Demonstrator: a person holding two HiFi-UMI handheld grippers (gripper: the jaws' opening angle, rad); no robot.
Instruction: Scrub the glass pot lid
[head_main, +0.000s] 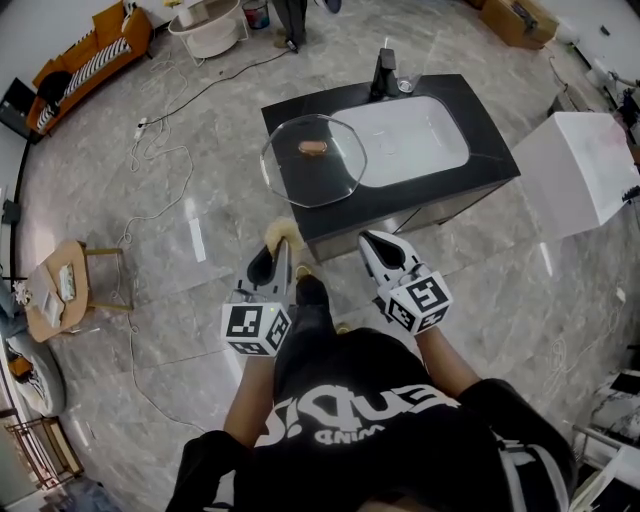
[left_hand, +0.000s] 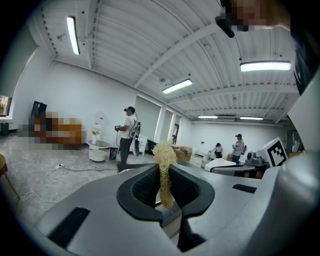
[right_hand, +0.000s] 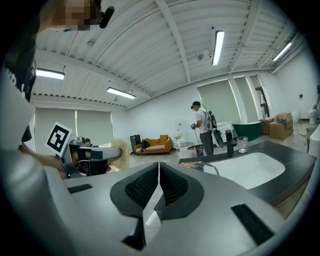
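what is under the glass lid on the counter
Through the clear lid show the black counter and the left edge of the sink. Its brown knob hides a small spot beneath.

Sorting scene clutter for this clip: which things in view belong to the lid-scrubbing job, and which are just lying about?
Job: glass lid, fibre scrubber, sink, tap.
Lying about: drinking glass, sofa, wooden stool, cardboard box.

Left claw (head_main: 280, 250): lower centre, pointing up-frame, jaws clamped on a scrubber (head_main: 282, 234).
Right claw (head_main: 372, 242): just right of it, parallel, jaws together, nothing between.
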